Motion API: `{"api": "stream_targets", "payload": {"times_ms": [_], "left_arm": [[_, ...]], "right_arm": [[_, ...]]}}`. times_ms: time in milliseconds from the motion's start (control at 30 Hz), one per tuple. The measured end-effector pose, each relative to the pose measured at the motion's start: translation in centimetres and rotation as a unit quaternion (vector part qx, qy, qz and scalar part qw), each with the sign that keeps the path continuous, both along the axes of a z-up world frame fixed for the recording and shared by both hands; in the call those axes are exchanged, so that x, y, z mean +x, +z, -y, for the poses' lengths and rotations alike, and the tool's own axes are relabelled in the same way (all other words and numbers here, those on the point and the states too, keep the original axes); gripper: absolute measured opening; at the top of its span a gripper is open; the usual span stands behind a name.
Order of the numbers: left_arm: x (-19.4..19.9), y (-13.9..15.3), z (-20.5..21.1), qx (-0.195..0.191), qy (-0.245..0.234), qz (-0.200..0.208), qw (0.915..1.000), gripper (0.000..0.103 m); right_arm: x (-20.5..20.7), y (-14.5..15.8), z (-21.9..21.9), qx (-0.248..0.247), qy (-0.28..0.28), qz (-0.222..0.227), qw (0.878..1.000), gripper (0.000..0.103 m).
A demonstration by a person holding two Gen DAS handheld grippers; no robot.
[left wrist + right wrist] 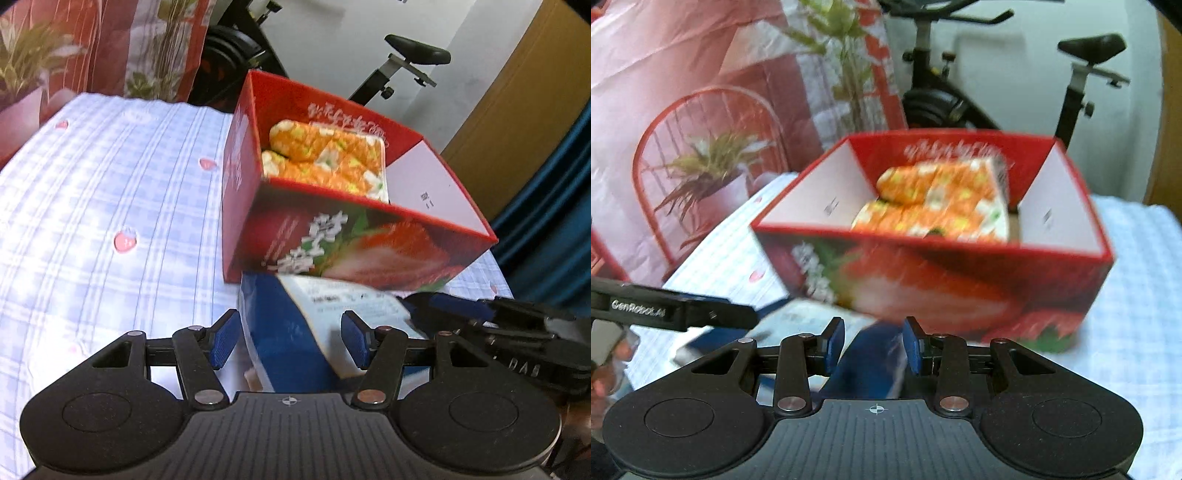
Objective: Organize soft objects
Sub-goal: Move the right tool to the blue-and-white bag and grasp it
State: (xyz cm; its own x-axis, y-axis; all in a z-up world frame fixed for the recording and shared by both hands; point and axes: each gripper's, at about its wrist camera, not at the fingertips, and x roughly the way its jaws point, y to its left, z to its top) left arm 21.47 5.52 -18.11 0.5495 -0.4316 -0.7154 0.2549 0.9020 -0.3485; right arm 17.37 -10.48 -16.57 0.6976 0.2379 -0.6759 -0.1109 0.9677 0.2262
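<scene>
Lying on a checked bedsheet (92, 206) left of the red strawberry box (369, 254), holding orange tissue packs (328, 162) inside it, left gripper (290, 338) and right gripper (873, 345) both clamping a blue-and-white soft pack (291, 332) just before that box, exercise bike (1075, 85) standing behind.

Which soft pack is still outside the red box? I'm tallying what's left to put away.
The blue and white pack, between the hand-held grippers in front of the red box. The orange floral packs already lie inside.

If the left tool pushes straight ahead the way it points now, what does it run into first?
Apart from the blue and white pack already between the left tool's fingers, most likely the near wall of the red box just beyond, though depth is unclear.
</scene>
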Motion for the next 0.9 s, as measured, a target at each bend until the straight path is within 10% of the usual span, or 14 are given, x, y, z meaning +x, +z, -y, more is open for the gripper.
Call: {"api": "stream_targets", "payload": {"times_ms": [900], "left_arm": [[-1.8, -3.2, 0.6, -0.006, 0.003, -0.003, 1.0000, 0.059]], "right_arm": [[-1.9, -3.0, -1.0, 0.002, -0.003, -0.008, 1.000, 0.037]]}}
